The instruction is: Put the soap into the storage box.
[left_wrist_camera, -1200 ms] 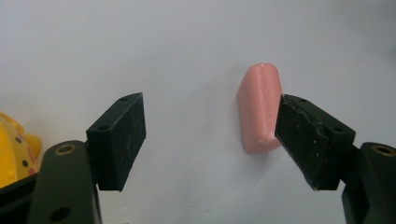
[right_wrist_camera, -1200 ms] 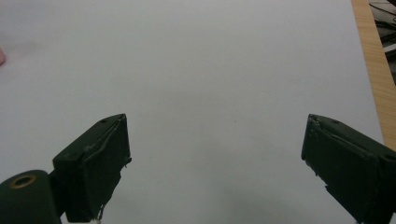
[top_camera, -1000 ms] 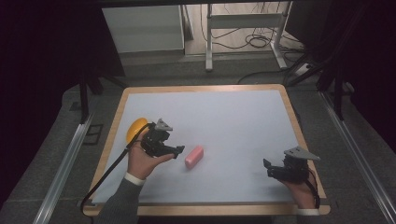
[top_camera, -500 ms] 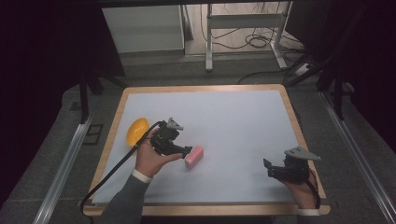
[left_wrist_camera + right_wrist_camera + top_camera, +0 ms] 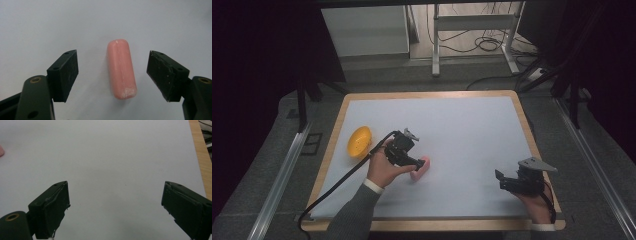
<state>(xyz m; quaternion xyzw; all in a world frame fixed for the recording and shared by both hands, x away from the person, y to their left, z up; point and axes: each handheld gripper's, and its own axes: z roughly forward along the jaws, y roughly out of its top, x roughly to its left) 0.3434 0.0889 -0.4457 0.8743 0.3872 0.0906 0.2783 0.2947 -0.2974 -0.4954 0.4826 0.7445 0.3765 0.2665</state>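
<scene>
A pink rounded bar (image 5: 421, 168) lies flat on the white table sheet (image 5: 462, 130), left of centre. My left gripper (image 5: 418, 163) hovers right over its near end, held by a hand in a grey sleeve. In the left gripper view the pink bar (image 5: 121, 68) lies lengthwise between the two black pads (image 5: 65, 73), with clear gaps on both sides; the left gripper (image 5: 112, 75) is open and touches nothing. My right gripper (image 5: 500, 180) rests near the front right corner. In its own view the right gripper (image 5: 115, 210) stands wide open over bare sheet.
An orange bowl-like dish (image 5: 359, 141) sits near the table's left edge, behind the left hand. A black cable (image 5: 337, 185) trails from the left gripper off the front edge. The wooden table rim (image 5: 532, 135) borders the sheet. A sliver of the pink bar (image 5: 1, 151) shows far left.
The left hand has moved rightward and slightly down, from beside the orange dish until its jaws straddle the pink bar. The right hand has stayed in place.
</scene>
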